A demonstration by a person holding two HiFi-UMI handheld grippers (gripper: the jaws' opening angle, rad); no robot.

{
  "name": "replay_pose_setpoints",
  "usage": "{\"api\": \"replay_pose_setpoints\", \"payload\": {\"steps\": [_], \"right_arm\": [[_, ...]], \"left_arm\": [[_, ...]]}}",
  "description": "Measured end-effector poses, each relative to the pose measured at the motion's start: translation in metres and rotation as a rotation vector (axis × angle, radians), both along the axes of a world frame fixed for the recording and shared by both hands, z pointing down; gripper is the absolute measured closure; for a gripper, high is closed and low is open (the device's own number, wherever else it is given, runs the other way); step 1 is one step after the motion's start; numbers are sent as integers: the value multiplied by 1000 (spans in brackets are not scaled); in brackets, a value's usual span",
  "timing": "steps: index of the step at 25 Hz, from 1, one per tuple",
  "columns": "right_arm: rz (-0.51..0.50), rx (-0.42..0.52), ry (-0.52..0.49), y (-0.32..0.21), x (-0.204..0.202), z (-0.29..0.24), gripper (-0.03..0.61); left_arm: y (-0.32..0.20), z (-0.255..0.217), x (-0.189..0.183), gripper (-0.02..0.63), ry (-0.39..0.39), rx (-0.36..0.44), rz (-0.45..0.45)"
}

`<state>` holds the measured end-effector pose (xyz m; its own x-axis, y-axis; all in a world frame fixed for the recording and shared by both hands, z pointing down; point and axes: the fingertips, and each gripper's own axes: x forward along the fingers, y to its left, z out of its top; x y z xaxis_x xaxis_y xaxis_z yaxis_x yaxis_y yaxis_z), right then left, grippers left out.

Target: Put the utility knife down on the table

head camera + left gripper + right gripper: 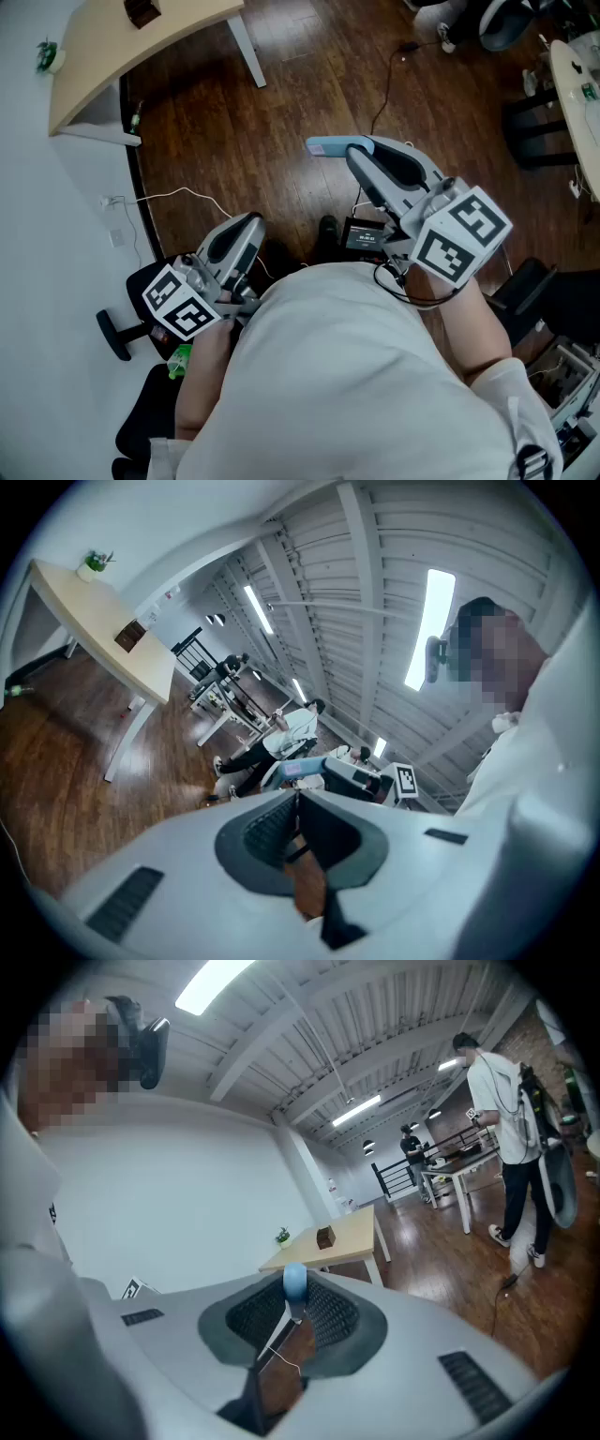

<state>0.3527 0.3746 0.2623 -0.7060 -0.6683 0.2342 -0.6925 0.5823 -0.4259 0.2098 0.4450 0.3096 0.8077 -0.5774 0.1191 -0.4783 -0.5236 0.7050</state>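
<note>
The utility knife [326, 146] is light blue and sticks out leftward from my right gripper [361, 150], which is shut on it, held over the wooden floor. In the right gripper view the knife's rounded blue end [294, 1282] sits between the dark pads. My left gripper [251, 221] hangs lower left, close to the person's body, jaws together with nothing between them. The left gripper view shows its pads [272, 832] meeting, with the knife [302, 769] beyond them. The pale wooden table [103, 56] stands far off at the upper left.
A small plant [282, 1237] and a brown box [325, 1237] sit on the table [356, 1232]. A cable [384, 89] and a small black device [364, 234] lie on the floor. Dark chairs [536, 122] stand to the right. A person [511, 1110] stands by other tables.
</note>
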Motion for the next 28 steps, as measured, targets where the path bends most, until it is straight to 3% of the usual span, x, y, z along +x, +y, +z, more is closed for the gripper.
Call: {"api": "replay_pose_setpoints", "payload": {"steps": [7,20,24,28], "right_arm": [[-31,32,18,-10,-2,3,511],[-86,7,16,-35,-7,11,511],[-94,-5,21,-73,-28,15,511],[-86,-14,21,-106,-72,13,511]], "left_arm": [[-9,4,1,611,10,28,-29],[-28,3,3,611,-3,6,-60],[-65,7,-15,611,-1,-4,-59],[-101,2,-59,611,7,-6,-60]]}}
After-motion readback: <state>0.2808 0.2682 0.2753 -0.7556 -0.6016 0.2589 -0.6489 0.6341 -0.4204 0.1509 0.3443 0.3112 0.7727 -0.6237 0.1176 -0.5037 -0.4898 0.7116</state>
